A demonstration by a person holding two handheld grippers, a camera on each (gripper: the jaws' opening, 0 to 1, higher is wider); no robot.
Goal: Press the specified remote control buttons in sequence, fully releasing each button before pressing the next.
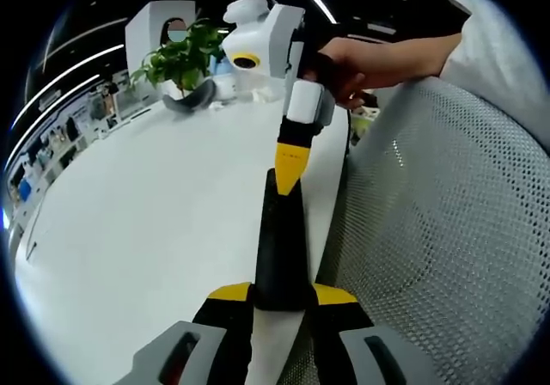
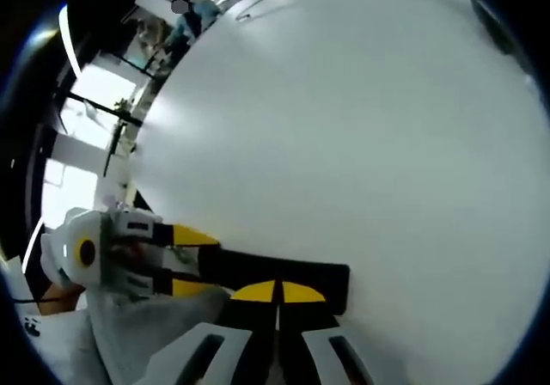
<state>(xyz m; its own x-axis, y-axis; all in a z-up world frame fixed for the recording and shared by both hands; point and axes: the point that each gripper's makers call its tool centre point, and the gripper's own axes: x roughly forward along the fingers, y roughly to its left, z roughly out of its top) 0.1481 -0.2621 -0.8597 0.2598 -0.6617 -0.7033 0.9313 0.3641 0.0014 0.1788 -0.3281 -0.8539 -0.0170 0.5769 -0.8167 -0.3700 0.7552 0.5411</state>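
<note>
At the lower centre of the left gripper view, your left gripper [image 1: 282, 303] is clamped on the near end of the remote control [image 1: 279, 247], a long black bar that runs up the frame over the white table [image 1: 155, 230]. Its yellow-tipped jaws sit against the bar on either side. At the bar's far end, your right gripper [image 1: 290, 163] comes down from the upper centre with its yellow tips drawn together and touching the remote's top face. Your hand [image 1: 344, 65] holds that tool from the upper right (a white sleeve shows beyond it).

A grey mesh chair back [image 1: 438, 230] occupies the right of the frame. A potted plant [image 1: 182, 58] stands at the upper left.

In the right gripper view, the right gripper [image 2: 277, 292] shows closed at bottom centre, resting on the remote control [image 2: 284, 275], which lies across the lower frame with the left gripper [image 2: 185, 260] gripping its left end.
</note>
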